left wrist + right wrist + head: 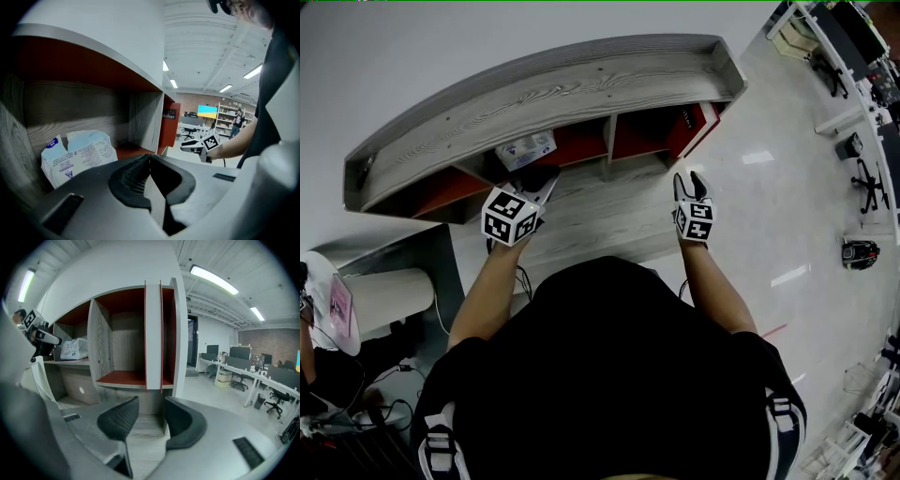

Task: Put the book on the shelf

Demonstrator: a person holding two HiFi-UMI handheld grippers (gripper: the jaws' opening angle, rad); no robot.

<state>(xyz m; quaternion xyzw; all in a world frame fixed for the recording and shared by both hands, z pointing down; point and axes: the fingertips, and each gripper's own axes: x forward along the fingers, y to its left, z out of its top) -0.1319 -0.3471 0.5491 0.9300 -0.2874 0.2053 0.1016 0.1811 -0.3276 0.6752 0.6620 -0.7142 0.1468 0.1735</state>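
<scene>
The left gripper (546, 180), jaws pressed together on nothing, hovers at the shelf's (553, 94) middle compartment, near a white-blue pack (77, 157) standing inside. The right gripper (151, 416), jaws apart and empty, faces the shelf's right end, with red dividers (145, 333) straight ahead.

Read "bilier", white letters on a dark sign (168, 115) ahead and right of the left gripper (149, 158), its start cut off by a red panel (165, 129) | Found print on the white-and-blue pack (77, 154) ahead-left too small to read.
</scene>
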